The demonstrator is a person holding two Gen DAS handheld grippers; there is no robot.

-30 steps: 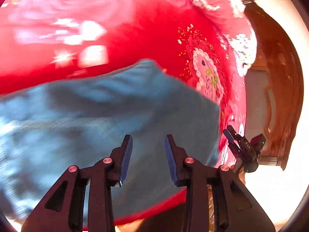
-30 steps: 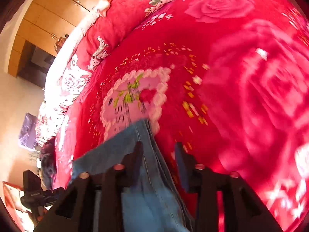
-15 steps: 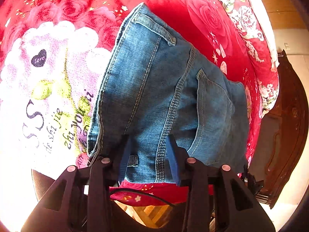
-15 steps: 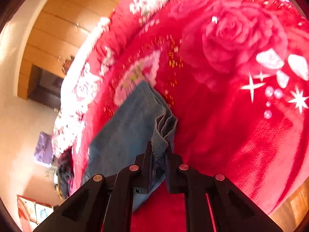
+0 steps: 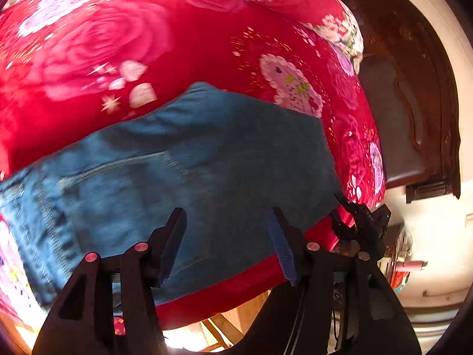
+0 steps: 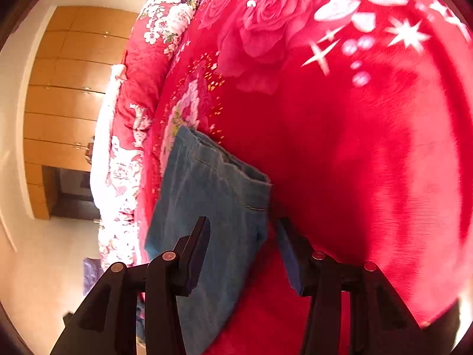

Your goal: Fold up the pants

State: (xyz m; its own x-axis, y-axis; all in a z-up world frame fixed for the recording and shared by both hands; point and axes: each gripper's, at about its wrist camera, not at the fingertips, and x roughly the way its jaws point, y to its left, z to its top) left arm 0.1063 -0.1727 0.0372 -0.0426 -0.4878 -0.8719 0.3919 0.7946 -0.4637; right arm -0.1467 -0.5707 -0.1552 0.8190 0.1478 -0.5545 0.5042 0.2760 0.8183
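Folded blue denim pants [image 5: 183, 159] lying flat on red rose-patterned plush blanket [image 5: 88, 38], long axis crosswise to left gripper [image 5: 227, 239]. Jaws just opened, empty, hovering above. Right gripper [image 6: 242, 251] likewise released, seemingly nearer the folded edge.

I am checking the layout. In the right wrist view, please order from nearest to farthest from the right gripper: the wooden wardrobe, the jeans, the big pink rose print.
1. jeans, beneath the right gripper
2. big pink rose print, upper blanket
3. wooden wardrobe, far left, beyond the bed
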